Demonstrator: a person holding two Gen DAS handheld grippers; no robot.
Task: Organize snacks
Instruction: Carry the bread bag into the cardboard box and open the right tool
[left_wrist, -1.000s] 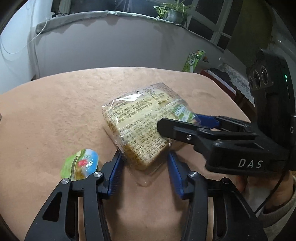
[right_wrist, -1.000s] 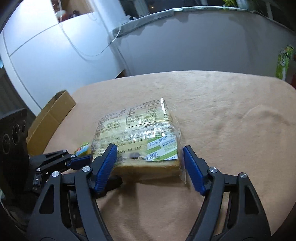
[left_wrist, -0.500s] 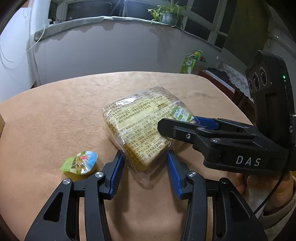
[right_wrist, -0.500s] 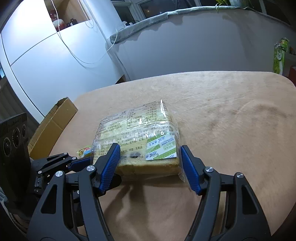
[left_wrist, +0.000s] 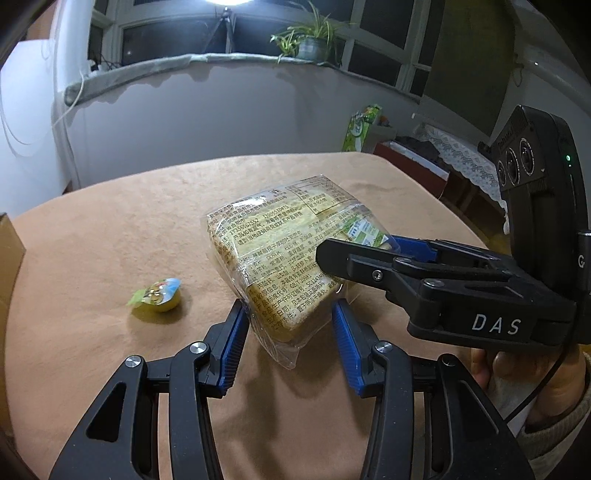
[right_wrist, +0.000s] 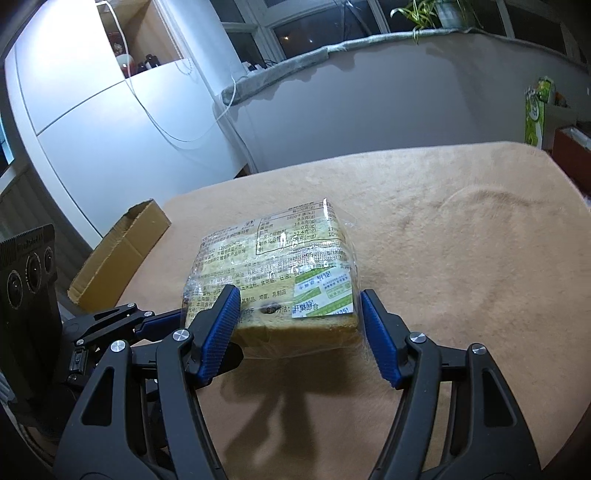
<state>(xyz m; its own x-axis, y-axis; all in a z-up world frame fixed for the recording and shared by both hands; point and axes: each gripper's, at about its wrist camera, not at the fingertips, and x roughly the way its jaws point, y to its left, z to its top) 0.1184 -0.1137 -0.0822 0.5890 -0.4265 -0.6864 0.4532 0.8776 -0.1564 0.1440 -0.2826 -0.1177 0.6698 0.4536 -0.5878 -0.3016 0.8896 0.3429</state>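
Note:
A clear-wrapped packet of sliced bread (left_wrist: 280, 258) hangs slightly above the tan table cover (left_wrist: 110, 240), held from two sides. My left gripper (left_wrist: 290, 314) is shut on its near corner, blue pads pressing the wrapper. My right gripper (right_wrist: 299, 299) is shut across the packet's near end (right_wrist: 273, 266), one pad on each side. In the left wrist view the right gripper's fingers (left_wrist: 369, 266) reach in from the right, held by a person's hand (left_wrist: 517, 369). A small yellow jelly cup (left_wrist: 159, 295) with a green lid sits on the cover, left of the bread.
An open cardboard box (right_wrist: 118, 258) stands off the table's left edge, and its corner (left_wrist: 7, 251) also shows in the left wrist view. A green carton (left_wrist: 360, 127) stands beyond the far right edge. The table cover (right_wrist: 461, 240) stretches bare to the right of the bread.
Both grippers have risen a little with the bread packet between them. The jelly cup has dropped back and looks smaller. More of the cardboard box and windows shows now.

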